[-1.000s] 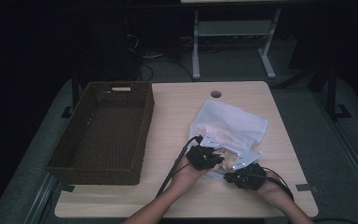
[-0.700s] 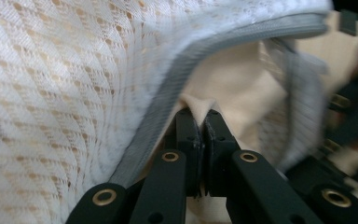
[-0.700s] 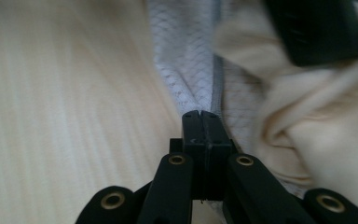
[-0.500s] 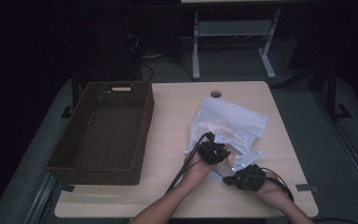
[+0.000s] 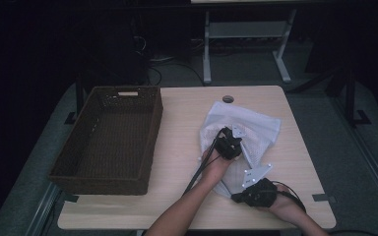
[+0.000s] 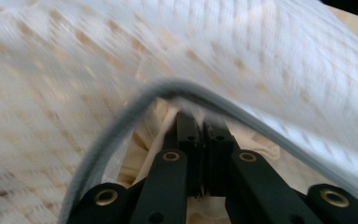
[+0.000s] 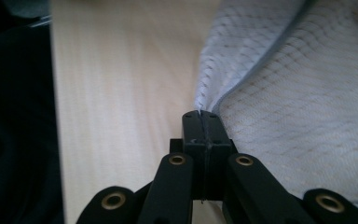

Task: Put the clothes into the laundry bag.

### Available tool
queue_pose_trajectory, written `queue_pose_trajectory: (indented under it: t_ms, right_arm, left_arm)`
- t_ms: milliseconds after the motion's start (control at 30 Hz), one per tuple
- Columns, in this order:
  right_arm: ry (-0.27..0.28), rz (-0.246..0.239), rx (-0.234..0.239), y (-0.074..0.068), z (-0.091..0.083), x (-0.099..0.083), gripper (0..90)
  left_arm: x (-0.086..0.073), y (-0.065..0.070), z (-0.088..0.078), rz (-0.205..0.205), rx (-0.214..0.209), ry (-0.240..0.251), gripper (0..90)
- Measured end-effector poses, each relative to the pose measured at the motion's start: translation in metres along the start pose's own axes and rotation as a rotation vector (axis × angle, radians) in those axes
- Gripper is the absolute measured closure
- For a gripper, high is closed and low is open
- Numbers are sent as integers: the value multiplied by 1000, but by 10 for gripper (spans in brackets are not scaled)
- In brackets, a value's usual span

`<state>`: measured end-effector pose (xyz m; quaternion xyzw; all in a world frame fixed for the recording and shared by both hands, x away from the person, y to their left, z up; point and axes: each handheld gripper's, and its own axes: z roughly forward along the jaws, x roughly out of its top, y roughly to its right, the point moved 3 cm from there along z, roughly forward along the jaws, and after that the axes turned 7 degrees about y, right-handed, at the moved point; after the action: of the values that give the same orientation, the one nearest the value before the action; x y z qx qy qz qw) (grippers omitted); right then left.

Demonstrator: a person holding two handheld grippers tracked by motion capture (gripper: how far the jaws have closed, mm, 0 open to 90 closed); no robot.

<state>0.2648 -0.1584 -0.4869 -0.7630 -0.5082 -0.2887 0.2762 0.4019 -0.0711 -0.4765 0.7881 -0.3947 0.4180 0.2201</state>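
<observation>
The right gripper (image 7: 200, 114) is pinching the grey-edged rim of the white mesh bag (image 5: 256, 129) at its tip, jaws fully closed on it, likely anchoring the bag on the desk (image 5: 187, 123). The left gripper (image 6: 201, 122) is reaching inside the bag's mouth, jaws closed on cream cloth (image 6: 154, 135) just ahead, probably for tucking it deeper. A wicker basket (image 5: 109, 137) is sitting well off to its left.
</observation>
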Motion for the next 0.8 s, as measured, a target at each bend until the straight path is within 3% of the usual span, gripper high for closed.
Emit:
queue_pose_trajectory:
  t_ms: [67, 100, 167, 200, 300, 400, 533, 633, 700, 800]
  right_arm:
    - [-2, -17, -2, -3, 2, 1, 900]
    - [-3, -9, -8, -2, 2, 2, 900]
    - [1, -5, -10, -1, 2, 2, 900]
    - [5, 3, -15, -1, 2, 2, 900]
    - [28, 18, -24, 1, -1, 3, 900]
    - [45, 29, -30, 3, -3, 3, 900]
    - [62, 44, -31, 5, -6, 3, 899]
    - [67, 49, -29, 6, -8, 3, 898]
    - [67, 48, -28, 6, -8, 3, 898]
    - [67, 47, -27, 7, -8, 3, 898]
  left_arm:
    - [0, -1, 0, -18, -11, 2, 868]
    - [0, 0, -3, -34, -44, 2, 842]
    - [0, 1, -5, -49, -66, 2, 794]
    - [-1, 3, -9, -61, -90, 0, 731]
    - [-3, 10, -28, -66, -150, -8, 590]
    - [-7, 13, -51, -66, -171, 5, 566]
    - [-9, 10, -81, -50, -156, 47, 591]
    - [-8, 2, -99, -20, -113, 66, 593]
    - [-6, -4, -105, 4, -75, 73, 576]
    - [-3, -9, -102, 14, -57, 74, 560]
